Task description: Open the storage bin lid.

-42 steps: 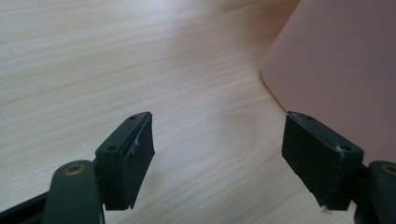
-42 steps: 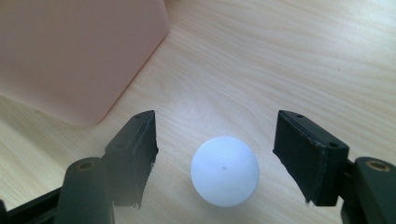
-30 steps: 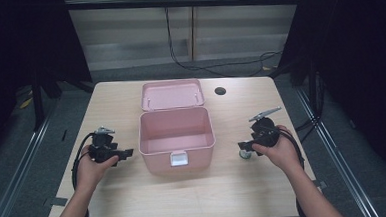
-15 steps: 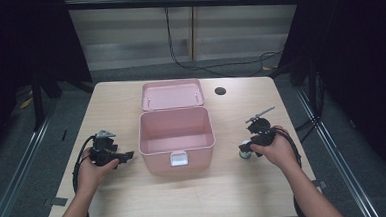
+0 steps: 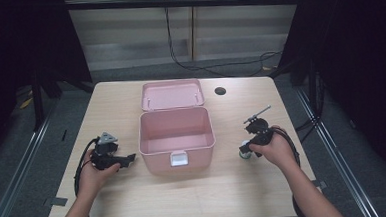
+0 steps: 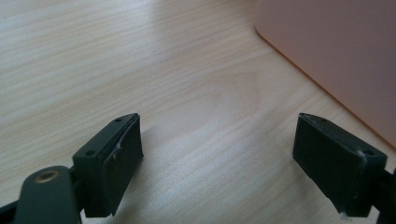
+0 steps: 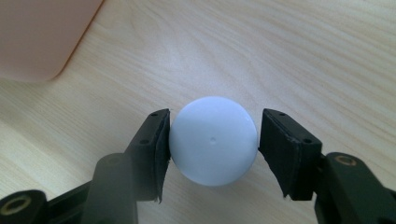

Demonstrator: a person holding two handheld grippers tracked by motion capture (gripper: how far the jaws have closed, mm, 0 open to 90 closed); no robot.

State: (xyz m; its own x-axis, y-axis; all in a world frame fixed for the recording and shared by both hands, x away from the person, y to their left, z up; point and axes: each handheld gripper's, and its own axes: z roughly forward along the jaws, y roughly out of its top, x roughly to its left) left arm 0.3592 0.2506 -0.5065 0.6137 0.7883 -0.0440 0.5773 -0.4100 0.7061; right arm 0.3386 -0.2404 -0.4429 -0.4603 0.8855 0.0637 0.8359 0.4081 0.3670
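A white round object [image 7: 213,140] rests on the wooden table [image 5: 185,199], to the right of an open pink box [image 5: 156,158]. My right gripper [image 7: 215,116] is shut on it, one black pad against each side. From above, that gripper [image 5: 245,147] points down at the white object [image 5: 244,152], held in the person's right hand. My left gripper [image 6: 217,140] is open over bare wood with nothing between its jaws. The pink box's wall [image 6: 336,56] is just ahead of it to the right. In the high view the left gripper [image 5: 129,159] lies left of the box and points at it.
The box's lid [image 5: 171,94] lies flat behind the box, hinged open. The box looks hollow inside, with a white latch [image 5: 178,159] on its front. A dark round hole [image 5: 220,91] marks the table's far side. A corner of the box [image 7: 42,32] shows at upper left in the right gripper view.
The right hand has shifted slightly left and tipped down over the white object. The left hand and the box have stayed put.
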